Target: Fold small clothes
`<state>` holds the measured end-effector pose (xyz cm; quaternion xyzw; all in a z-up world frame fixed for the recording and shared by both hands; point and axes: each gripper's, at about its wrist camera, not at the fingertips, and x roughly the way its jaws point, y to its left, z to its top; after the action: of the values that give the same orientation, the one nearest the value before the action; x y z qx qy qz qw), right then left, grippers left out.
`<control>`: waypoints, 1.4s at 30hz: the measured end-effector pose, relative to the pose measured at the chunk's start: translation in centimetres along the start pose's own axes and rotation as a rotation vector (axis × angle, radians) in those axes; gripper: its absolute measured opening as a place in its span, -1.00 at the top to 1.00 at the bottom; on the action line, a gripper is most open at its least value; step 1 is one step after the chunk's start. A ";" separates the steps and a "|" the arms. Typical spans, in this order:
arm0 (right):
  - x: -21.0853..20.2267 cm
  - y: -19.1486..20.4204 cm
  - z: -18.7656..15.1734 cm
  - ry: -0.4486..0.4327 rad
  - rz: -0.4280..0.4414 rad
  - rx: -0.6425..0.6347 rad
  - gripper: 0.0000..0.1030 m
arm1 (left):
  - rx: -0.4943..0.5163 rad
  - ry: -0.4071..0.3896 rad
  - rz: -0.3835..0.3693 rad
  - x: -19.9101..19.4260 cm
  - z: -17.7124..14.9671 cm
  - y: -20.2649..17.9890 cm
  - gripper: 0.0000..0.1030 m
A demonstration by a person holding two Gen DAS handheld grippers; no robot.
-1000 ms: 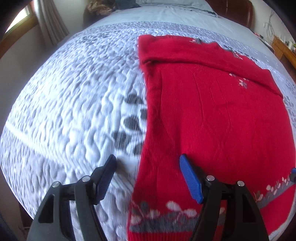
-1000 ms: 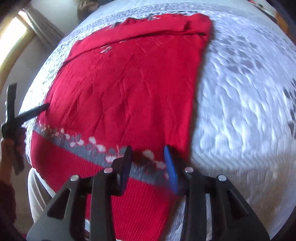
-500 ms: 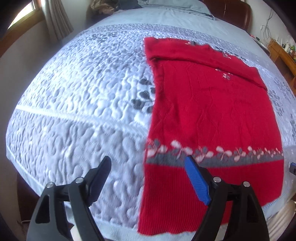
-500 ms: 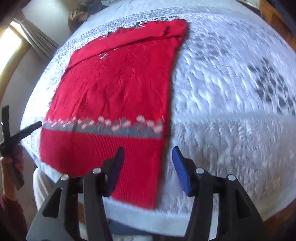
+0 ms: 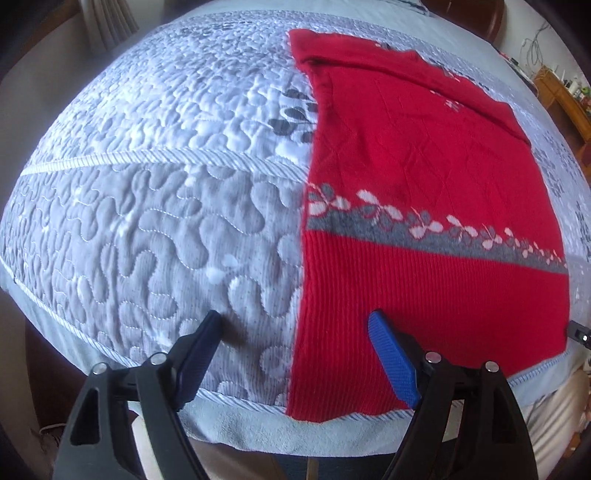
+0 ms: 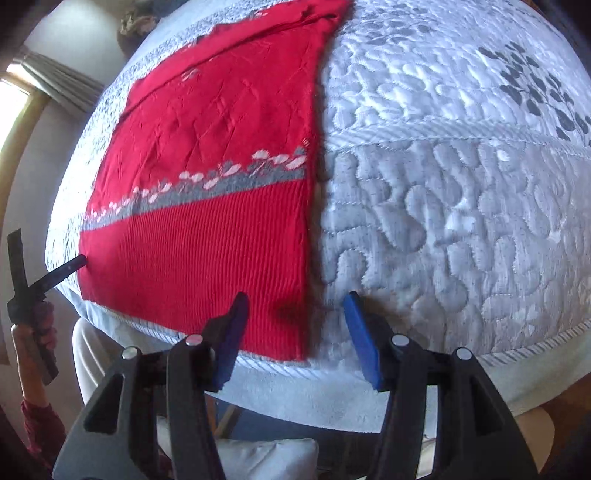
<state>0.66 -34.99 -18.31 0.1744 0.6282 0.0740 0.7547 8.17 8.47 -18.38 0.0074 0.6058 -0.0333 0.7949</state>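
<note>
- Left wrist view:
- Sweater, red knit, lies flat on quilted bedspread, right half of the view.
- Grey band with pale flower pattern crosses the sweater; ribbed red hem section sits below it, toward the camera.
- Top of the sweater is folded over at the far end; a sleeve seems tucked across, cannot tell exactly how.
- Hem reaches the near edge of the bed, just at the striped piping of the bedspread.
- Left gripper hangs above the sweater's left hem corner, fingers spread wide, nothing between the pads.
- Dark finger is over bare quilt, blue-padded finger over the ribbed hem; the sweater's left edge runs between them.
- No clear contact with the fabric.
- Wooden furniture at far right, curtain at top left.
- Right wrist view:
- Same sweater fills the left half, flat on the bedspread.
- Right gripper is above the sweater's right hem corner, fingers moderately apart, pads not pressing anything.
- One finger is over the ribbed hem, the other over bare quilt just beside the sweater's right edge.
- Dark shadow patch on the hem between the fingers.
- Left gripper shows at far left, held by a hand with a red sleeve; one finger tip is at the sweater's left hem corner, touching or not I cannot tell.
- Curtain and bright window at upper left.
</note>
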 end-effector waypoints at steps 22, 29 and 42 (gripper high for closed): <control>0.4 0.2 -0.5 0.040 0.062 0.009 0.30 | -0.070 0.060 -0.184 -0.6 -1.3 0.7 0.39; 0.7 0.4 -0.6 0.051 0.038 -0.014 0.08 | -0.040 0.076 -0.181 -0.5 -1.8 0.8 0.15; -0.4 1.2 -0.4 0.012 0.129 -0.030 0.86 | -0.122 0.068 -0.222 -1.0 -1.5 1.2 0.84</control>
<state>0.35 -33.96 -17.60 0.2029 0.6191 0.1328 0.7470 6.53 9.83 -17.82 -0.1066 0.6305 -0.0839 0.7642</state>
